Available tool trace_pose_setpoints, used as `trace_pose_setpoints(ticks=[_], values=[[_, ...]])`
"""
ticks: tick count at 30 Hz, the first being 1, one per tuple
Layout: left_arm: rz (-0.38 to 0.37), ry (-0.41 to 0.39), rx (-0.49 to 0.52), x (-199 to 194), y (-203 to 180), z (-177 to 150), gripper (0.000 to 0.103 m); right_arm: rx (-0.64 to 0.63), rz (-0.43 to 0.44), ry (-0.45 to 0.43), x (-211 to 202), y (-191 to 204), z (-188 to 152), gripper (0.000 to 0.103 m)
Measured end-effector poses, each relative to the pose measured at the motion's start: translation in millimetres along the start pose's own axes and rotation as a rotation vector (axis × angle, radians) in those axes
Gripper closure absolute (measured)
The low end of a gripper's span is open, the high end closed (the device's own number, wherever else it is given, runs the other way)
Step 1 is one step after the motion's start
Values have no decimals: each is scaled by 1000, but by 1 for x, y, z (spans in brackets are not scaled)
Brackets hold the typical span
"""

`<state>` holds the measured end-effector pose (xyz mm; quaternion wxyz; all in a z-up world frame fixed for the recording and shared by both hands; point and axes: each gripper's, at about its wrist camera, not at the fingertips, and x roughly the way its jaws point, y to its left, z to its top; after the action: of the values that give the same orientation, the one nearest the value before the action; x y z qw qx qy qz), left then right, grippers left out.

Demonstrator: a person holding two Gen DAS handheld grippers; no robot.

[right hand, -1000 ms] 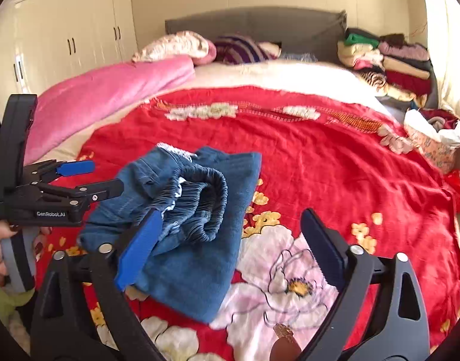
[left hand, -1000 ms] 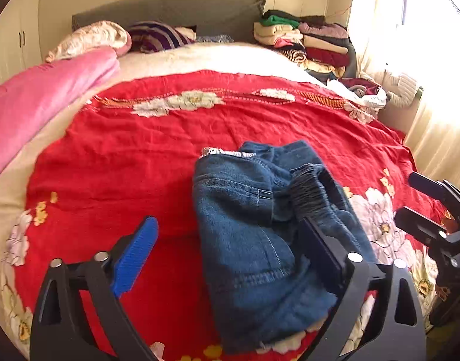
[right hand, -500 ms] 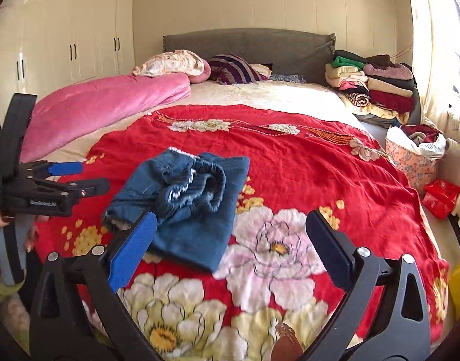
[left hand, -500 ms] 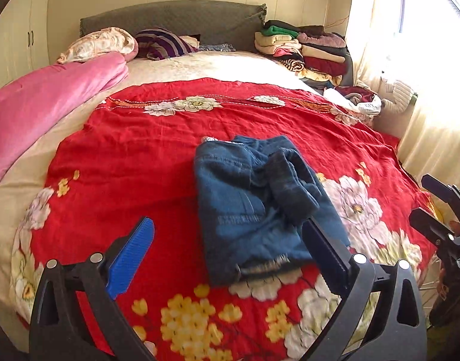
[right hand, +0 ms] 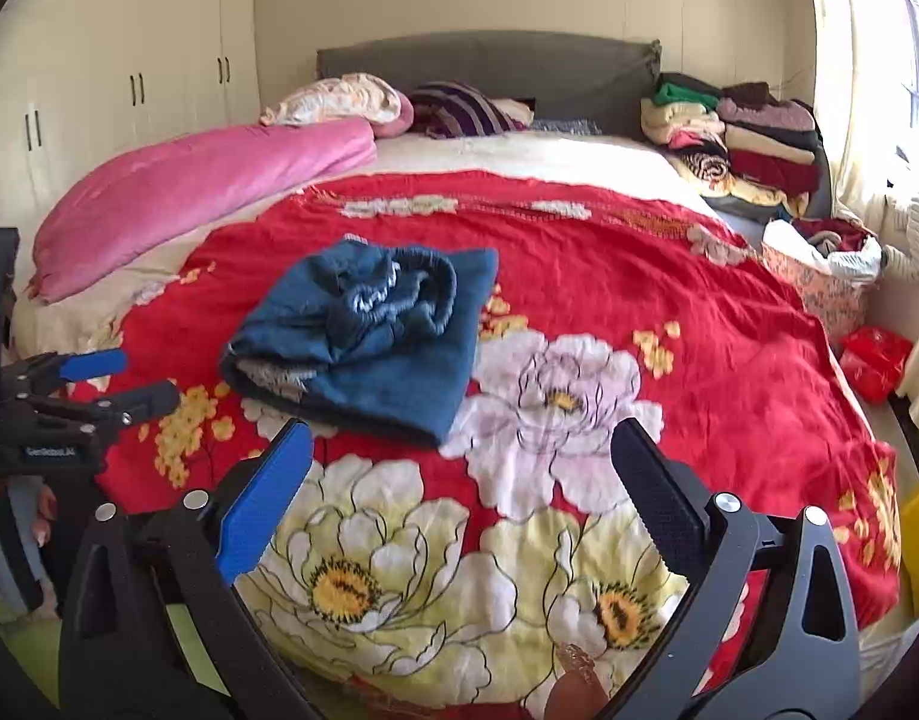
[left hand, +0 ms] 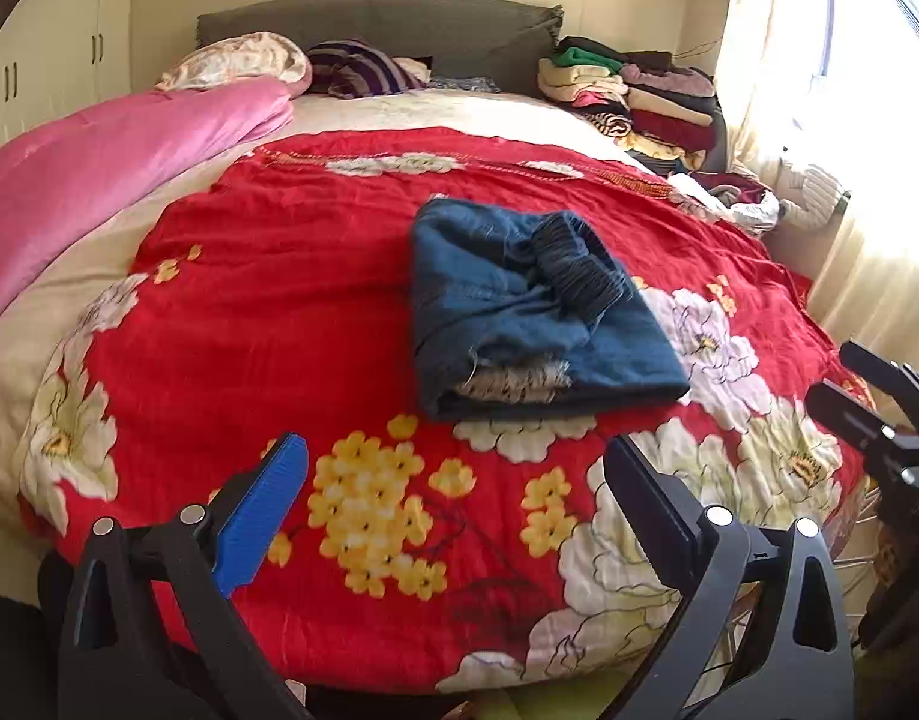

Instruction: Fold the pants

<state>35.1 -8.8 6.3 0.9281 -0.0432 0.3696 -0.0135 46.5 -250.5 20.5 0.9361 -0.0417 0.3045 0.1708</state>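
bed: red floral blanket (left hand: 291, 300) | pink quilt (left hand: 99, 162) | wardrobe (right hand: 129, 60)

Dark blue denim pants (left hand: 519, 312) are laid on a red blanket (left hand: 291, 300) printed with white and yellow flowers; a pink quilt (left hand: 111, 162) is seen alongside.

Both of my grippers look the same: chunky black plastic frames with triangular cutouts and silver screw heads at the pivots. The left gripper (left hand: 456, 504) has one bright blue ribbed finger pad (left hand: 261, 513) and one black textured pad. Same combo on the right gripper (right hand: 462, 501). There's small white lettering on the left one's side, too tiny to read properly.
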Motion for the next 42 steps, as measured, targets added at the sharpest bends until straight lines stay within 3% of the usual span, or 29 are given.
trace_pose_setpoints(ticks=[6,42], values=[[14,13,1,2,2,-3,4,37,21,46,9,-2,-10,9],[37,55,46,7,-8,-8,4,41,30,58,13,-1,-12,9]])
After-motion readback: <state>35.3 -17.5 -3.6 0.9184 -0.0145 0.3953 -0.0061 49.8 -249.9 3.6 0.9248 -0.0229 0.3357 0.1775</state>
